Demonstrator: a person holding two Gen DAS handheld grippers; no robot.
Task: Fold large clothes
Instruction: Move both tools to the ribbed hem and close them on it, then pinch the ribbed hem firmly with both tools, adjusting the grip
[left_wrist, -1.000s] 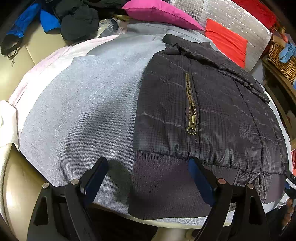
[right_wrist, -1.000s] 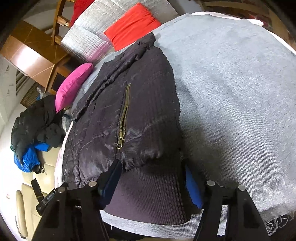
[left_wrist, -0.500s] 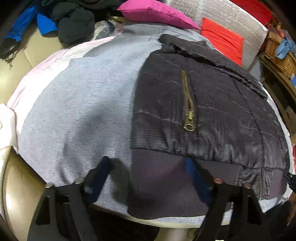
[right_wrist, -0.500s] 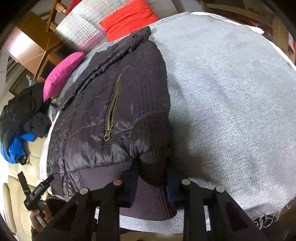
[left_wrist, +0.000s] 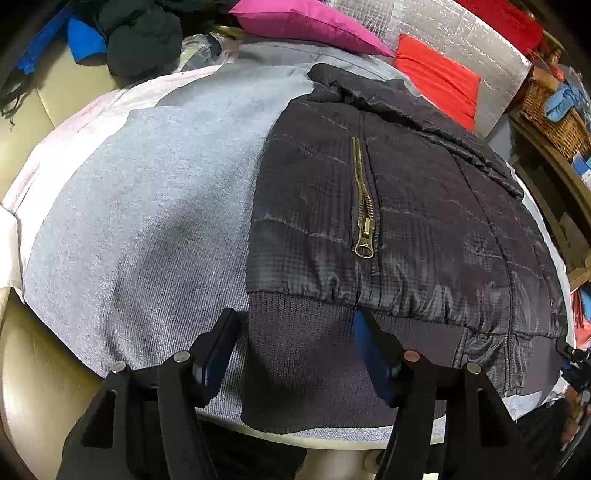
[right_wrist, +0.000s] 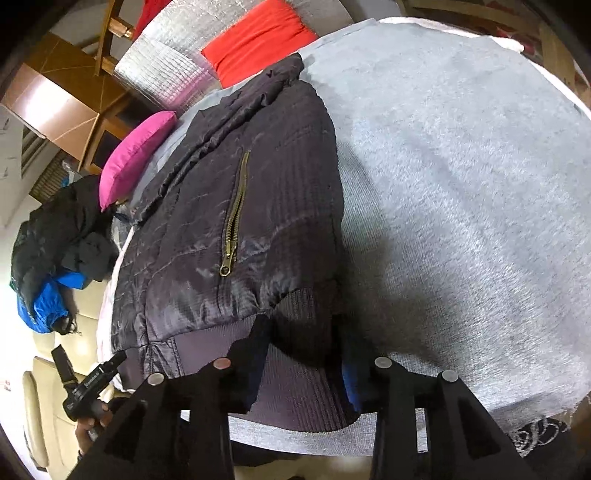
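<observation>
My left gripper stands over the near left corner of the dark quilted jacket's ribbed knit hem, its blue-padded jaws apart after just closing in part, one pad on the band and the other just outside its edge on the grey knit cloth; neither presses the fabric yet. My right gripper straddles the opposite corner of that hem, where the band bunches up between the pads; its jaws have just eased open a little, and whether they clamp the fold I cannot tell.

The black quilted puffer jacket lies flat on the grey cloth covering the table, hem toward me, collar away, a brass pocket zipper running up its panel. I judge it light and soft, with a shiny shell likely to slip and padding that will spring back from a crease. The ribbed hem looks the surest hold: thick, grippy knit, taken at both corners so the body lifts evenly. The zipper is best avoided.

Beyond the collar sit a magenta cushion, a red cushion against silver quilted padding, and a heap of dark and blue clothes.
</observation>
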